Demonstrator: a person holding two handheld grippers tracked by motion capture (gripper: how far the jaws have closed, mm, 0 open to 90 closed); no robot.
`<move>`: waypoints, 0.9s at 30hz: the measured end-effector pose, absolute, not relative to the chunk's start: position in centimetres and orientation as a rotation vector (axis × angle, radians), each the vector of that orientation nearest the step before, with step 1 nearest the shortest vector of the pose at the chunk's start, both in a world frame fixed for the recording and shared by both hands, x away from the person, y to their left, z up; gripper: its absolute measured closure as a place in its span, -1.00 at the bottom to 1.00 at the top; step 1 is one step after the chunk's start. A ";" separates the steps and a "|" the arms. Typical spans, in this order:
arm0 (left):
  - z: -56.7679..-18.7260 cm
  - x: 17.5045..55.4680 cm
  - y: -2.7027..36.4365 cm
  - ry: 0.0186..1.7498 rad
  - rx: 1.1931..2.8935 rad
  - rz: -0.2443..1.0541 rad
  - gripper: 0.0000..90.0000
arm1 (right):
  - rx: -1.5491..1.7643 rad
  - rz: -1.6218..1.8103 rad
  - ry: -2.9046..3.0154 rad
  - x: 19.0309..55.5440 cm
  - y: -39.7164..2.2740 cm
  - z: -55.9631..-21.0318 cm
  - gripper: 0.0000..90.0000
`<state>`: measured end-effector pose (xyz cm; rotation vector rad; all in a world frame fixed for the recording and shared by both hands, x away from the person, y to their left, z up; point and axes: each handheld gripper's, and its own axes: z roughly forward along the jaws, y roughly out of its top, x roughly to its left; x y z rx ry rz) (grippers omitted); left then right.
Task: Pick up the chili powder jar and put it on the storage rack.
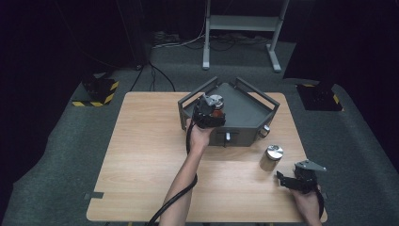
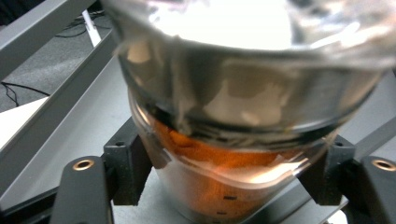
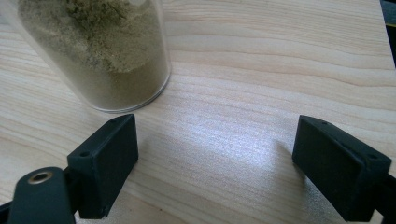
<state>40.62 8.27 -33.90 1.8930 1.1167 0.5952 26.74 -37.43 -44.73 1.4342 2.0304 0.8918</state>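
The left gripper (image 1: 210, 112) is over the near-left corner of the grey tray (image 1: 249, 113), and a jar with orange powder (image 2: 219, 186) stands upright between its jaws. The jar's long axis goes straight up, across the line of the jaws, and its metal lid (image 2: 252, 70) is very close to the camera of the left gripper view. The two black pads (image 2: 128, 168) are on both sides of the glass, but I cannot tell if they press on it or are just beside it; there seems to be a thin gap at the left pad. My judgement is that this jar is being put down in the tray.

The right gripper (image 1: 301, 181) rests low at the near-right edge of the table (image 1: 141, 155), with jaws wide apart and nothing between them. A second jar with beige powder (image 3: 100, 56) stands upright on the wood, ahead of this gripper and a little to its left, near the left pad but apart from it. The right hand is clearly the nearer one to it. To take it, the gripper probably needs to go forward and leftward, so that the jar comes between the jaws.
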 end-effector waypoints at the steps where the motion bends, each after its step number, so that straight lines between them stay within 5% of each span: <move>1: -34.0 40.6 8.3 1.118 1.888 0.593 -0.49 | 1.434 0.892 2.030 26.7 -37.4 -44.7 -0.68; 7: -34.5 39.2 8.7 1.123 1.848 0.629 -0.80 | 1.435 0.891 2.030 26.7 -37.4 -44.7 -0.68; 27: -35.5 34.2 13.5 1.058 1.829 0.636 -0.92 | 1.437 0.891 2.028 26.7 -37.4 -44.7 -0.68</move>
